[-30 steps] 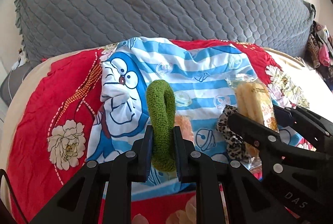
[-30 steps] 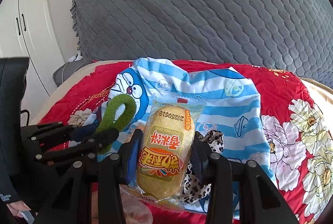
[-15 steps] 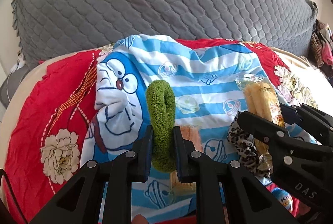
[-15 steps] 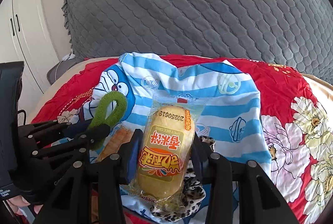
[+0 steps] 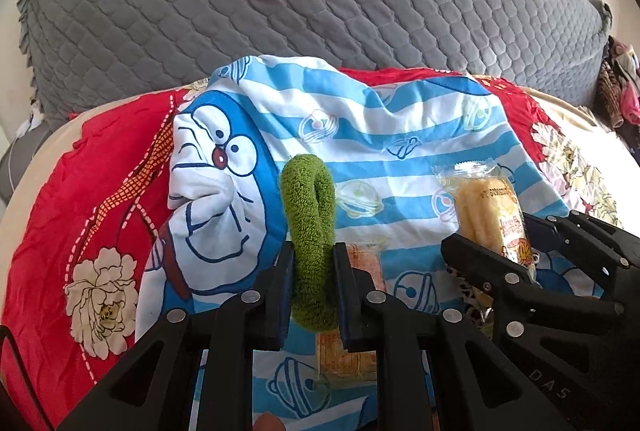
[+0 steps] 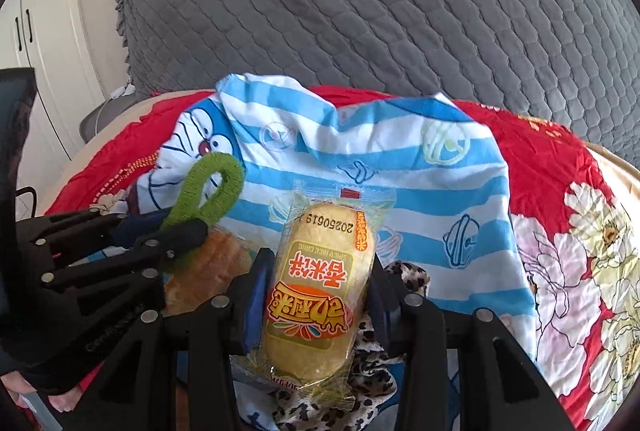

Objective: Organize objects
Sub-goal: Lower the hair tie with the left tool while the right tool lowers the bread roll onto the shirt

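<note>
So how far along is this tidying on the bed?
Nothing looks put away yet. In hand: the left gripper clamps a green hair tie, and the right gripper clamps a wrapped rice cake. Left: an orange snack packet and a leopard scrunchie lie on the striped cloth.

Two hand-held grippers, both matt black plastic. Left gripper (image 5: 312, 287), along the bottom of the left wrist view: two flat fingers (image 5: 280, 295) with dark blue pads on the inner faces, carried on angular, triangulated struts with open cut-outs; round silver screw heads at each joint. Thin black cable curving up at the lower left edge. Right gripper (image 6: 316, 303), across the bottom of the right wrist view: same black struts, same silver screws, blue pads on the inner finger faces. Pale letters "DAS" moulded or printed on its body, lower right of the left wrist view.
</note>
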Tool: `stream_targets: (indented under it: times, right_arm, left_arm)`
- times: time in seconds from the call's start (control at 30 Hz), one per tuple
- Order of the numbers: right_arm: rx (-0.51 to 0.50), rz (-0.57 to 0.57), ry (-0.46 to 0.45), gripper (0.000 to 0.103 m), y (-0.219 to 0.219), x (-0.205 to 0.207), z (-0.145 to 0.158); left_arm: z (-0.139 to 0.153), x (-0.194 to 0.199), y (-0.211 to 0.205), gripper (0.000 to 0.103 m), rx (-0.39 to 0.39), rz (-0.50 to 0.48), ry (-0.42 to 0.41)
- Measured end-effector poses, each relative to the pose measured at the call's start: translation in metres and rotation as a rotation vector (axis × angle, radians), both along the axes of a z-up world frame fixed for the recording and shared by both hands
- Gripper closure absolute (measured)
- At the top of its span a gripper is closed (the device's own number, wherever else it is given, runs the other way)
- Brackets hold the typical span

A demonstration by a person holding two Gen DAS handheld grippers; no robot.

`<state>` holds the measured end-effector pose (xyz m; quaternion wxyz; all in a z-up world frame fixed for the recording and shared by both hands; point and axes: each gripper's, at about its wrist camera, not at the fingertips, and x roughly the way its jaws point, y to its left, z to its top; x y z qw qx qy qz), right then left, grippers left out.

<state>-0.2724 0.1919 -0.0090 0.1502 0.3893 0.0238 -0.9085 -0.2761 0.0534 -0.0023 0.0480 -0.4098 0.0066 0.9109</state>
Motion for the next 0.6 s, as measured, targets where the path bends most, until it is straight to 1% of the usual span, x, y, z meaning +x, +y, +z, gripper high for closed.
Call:
stream_targets:
  times: [0.53,0.6]
  right_arm:
    - [0.034,0.008,-0.053,0.059,-0.0017,-0.0006,-0.0098]
    - [0.038,0.009,-0.061,0.059,-0.0017,-0.0006,-0.0099]
  left_arm:
    - [-0.0063,0.0,-0.0034,0.081,0.016,0.011,-0.005]
    - [-0.0065,0.0005,-0.0032,0.079,0.021,0.011,-0.008]
